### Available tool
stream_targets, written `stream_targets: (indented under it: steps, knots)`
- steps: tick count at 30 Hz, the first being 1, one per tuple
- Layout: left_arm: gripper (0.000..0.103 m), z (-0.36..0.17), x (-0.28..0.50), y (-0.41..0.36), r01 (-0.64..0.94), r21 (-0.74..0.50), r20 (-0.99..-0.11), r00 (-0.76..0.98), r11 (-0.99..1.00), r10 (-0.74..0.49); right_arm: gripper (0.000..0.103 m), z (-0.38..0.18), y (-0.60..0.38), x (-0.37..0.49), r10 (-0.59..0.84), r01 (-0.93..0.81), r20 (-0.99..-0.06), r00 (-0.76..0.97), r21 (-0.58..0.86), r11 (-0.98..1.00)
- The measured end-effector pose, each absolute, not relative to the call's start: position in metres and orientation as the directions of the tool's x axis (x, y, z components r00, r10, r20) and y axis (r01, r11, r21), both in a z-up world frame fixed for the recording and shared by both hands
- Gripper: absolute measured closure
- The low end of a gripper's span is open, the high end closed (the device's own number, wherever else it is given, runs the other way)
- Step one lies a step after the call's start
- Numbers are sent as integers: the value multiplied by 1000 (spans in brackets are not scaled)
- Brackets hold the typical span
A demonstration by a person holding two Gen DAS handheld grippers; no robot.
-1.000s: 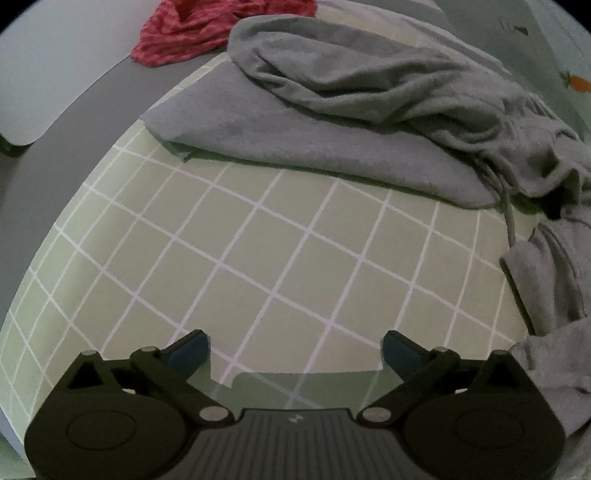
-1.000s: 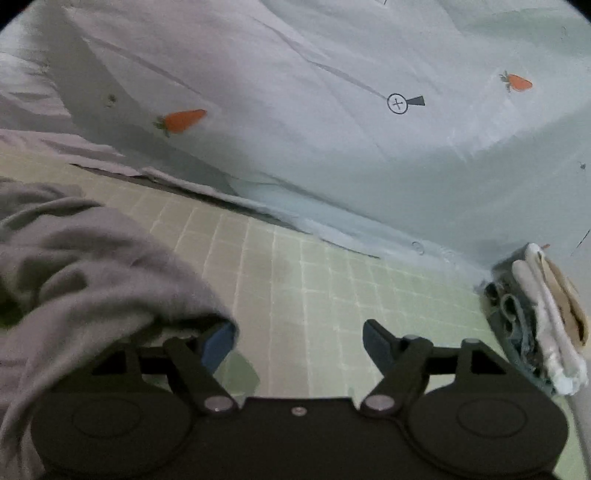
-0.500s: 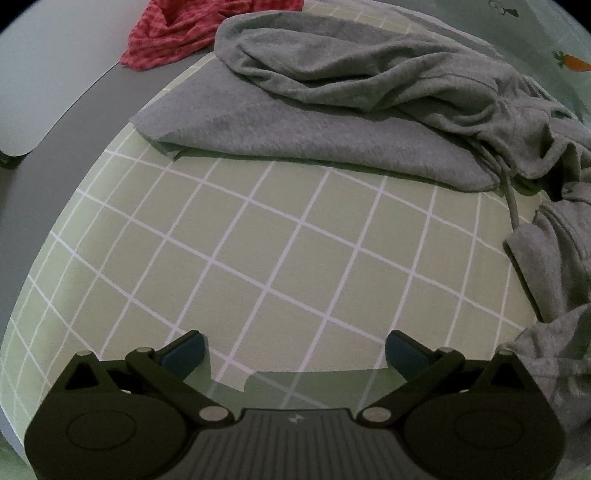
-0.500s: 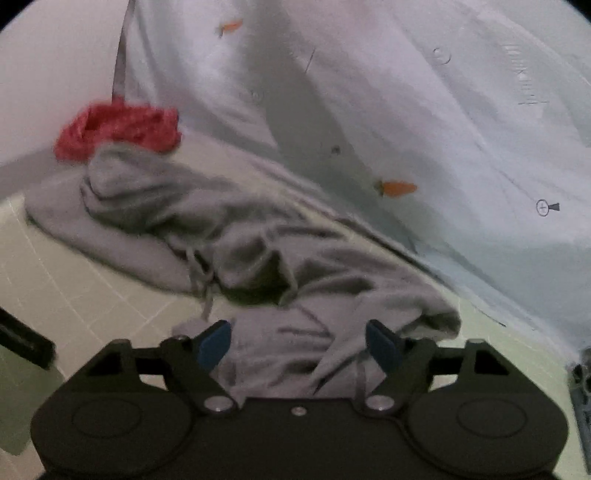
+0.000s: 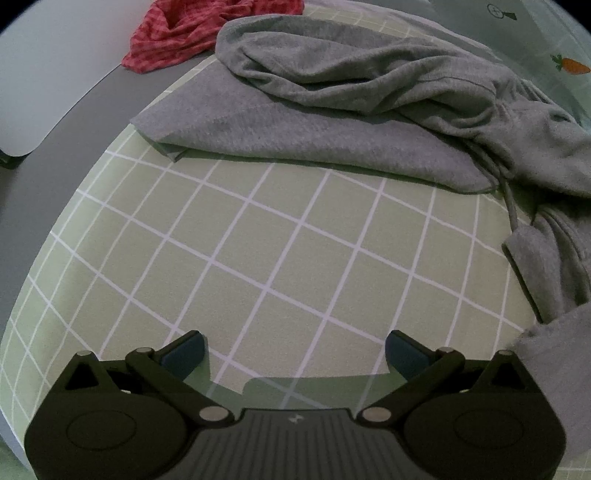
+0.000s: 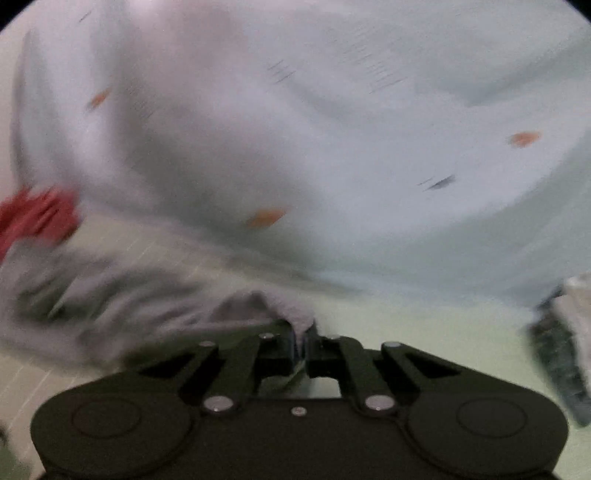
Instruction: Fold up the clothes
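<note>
A rumpled grey hooded sweatshirt (image 5: 332,122) lies across the far half of the green checked mat (image 5: 280,258), its drawstring (image 5: 511,206) trailing at the right. My left gripper (image 5: 295,350) hovers open over bare mat, well short of the sweatshirt. In the blurred right wrist view, my right gripper (image 6: 301,347) is shut on a fold of the grey sweatshirt (image 6: 258,306), which bunches up just ahead of the jaws and spreads to the left.
A red striped garment (image 5: 192,29) lies crumpled at the mat's far left edge, also seen as a red blur (image 6: 33,218). Pale fabric with carrot prints (image 6: 332,147) rises behind the mat. A stack of folded cloth (image 6: 565,332) sits at the right.
My right gripper has shut on the grey sweatshirt and is moving fast, blurring its view. The left gripper has edged closer to the sweatshirt and stays open.
</note>
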State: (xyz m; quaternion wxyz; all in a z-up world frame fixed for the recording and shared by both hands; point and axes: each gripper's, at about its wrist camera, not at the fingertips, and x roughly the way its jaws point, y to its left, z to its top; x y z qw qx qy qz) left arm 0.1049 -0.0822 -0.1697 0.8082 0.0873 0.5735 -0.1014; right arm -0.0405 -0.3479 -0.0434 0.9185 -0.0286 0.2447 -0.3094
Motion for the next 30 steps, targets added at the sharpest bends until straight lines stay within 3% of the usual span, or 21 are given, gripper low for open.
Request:
stream_targets:
  steps: [2,4,6,8,9,12,15,20,25,27,28,29,30]
  knots:
    - [0,-170,105,-82,264,25,-944,322,964,-64,98,-17,-375,-56,-651,626,-361,668,-201,754]
    - [0,-170,105,-82,263,25,-944,323,965,-64,96,-8,-398,-60,-727,660,-304,616,-304,687]
    - [0,-170,104,-82,262,24,-944,324,965,-64,76,-17,-420,-55,-806,667,-296,513,-454,591]
    - [0,-170,104,-82,261,24,-944,325,965,-64,46,-32,-431,-51,-844,636,-329,423,-556,535]
    - [0,-170,104,-82,261,24,-943,325,965,-64,45,-39,-432,-52,-851,619,-345,397,-584,525]
    - [0,-170,104,-82,258,25,-943,327,966,-63,38,-57,-398,-52,-761,550,-421,493,-527,648]
    - [0,-170,104,-83,262,27,-942,329,965,-64,24,-75,-362,-52,-654,467,-488,578,-459,755]
    - [0,-170,108,-82,277,13,-948,310,961,-77,6,-102,-298,-14,-468,176,-524,711,-512,841]
    - [0,-170,115,-84,303,14,-949,304,953,-83,6,-126,-274,35,-387,-11,-541,747,-592,806]
    - [0,-171,117,-84,303,10,-947,309,953,-88,13,-135,-277,51,-366,-73,-569,736,-604,793]
    - [0,-171,117,-85,305,10,-946,311,952,-90,35,-140,-279,58,-347,-107,-589,730,-600,793]
    - [0,-171,118,-85,308,11,-946,312,951,-90,68,-141,-282,64,-315,-142,-623,716,-572,808]
    - [0,-171,119,-86,313,13,-945,313,950,-91,81,-142,-284,70,-282,-176,-655,701,-542,822]
